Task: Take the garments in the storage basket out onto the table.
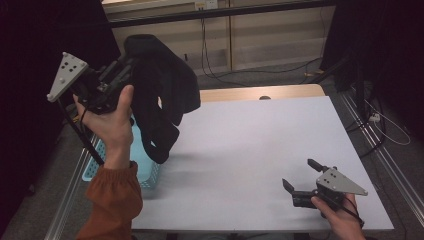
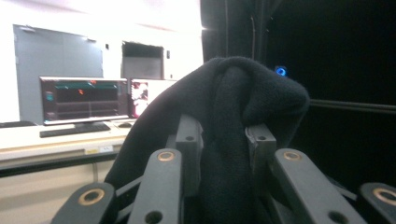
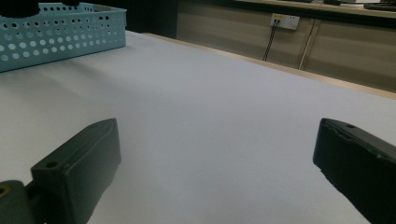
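A black knitted garment (image 1: 160, 95) hangs from my left gripper (image 1: 127, 67), which is raised high over the table's left side and shut on the cloth. In the left gripper view the dark fabric (image 2: 229, 140) is pinched between the two jaws and drapes over them. Its lower end dangles just above the light blue perforated basket (image 1: 145, 172) at the table's left edge. My right gripper (image 1: 300, 175) rests low near the front right of the white table (image 1: 250, 145), jaws wide apart with nothing between them; the right gripper view shows bare tabletop (image 3: 210, 130) between the jaws.
The blue basket (image 3: 60, 32) sits at the far left in the right gripper view. A wooden strip (image 1: 260, 92) runs along the table's far edge. Cables (image 1: 215, 75) trail on the floor behind. Monitors (image 2: 84, 100) stand on a desk in the left gripper view.
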Motion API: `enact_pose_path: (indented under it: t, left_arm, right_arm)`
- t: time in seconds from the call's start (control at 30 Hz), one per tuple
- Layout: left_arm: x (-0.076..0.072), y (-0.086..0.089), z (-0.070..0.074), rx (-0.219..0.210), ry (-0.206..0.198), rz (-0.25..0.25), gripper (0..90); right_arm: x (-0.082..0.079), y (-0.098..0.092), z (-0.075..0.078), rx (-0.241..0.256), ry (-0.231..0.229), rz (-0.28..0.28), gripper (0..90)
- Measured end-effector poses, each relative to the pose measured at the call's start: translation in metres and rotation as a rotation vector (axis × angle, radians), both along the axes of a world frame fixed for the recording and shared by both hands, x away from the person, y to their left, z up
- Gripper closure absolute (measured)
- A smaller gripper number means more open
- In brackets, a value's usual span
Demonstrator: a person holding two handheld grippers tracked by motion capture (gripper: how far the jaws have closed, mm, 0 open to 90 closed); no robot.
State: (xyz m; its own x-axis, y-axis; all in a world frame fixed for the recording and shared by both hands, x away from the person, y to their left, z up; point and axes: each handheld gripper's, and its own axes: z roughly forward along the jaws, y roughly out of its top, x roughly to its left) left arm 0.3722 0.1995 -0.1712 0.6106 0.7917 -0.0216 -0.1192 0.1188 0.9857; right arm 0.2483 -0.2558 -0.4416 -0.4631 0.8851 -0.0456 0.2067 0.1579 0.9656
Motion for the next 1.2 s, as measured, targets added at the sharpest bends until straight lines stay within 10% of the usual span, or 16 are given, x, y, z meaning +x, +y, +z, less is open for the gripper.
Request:
enact_pose_path:
  t: [0.57, 1.2]
  left_arm:
    - [0.009, -0.047, -0.022, 0.043, 0.074, -0.131, 72.7]
    - [0.026, -0.093, -0.083, 0.077, 0.211, -0.253, 72.6]
  right_arm:
    - [0.000, 0.000, 0.000, 0.003, 0.001, 0.004, 0.0]
    - [-0.001, 0.001, 0.000, 0.000, 0.003, 0.010, 0.0]
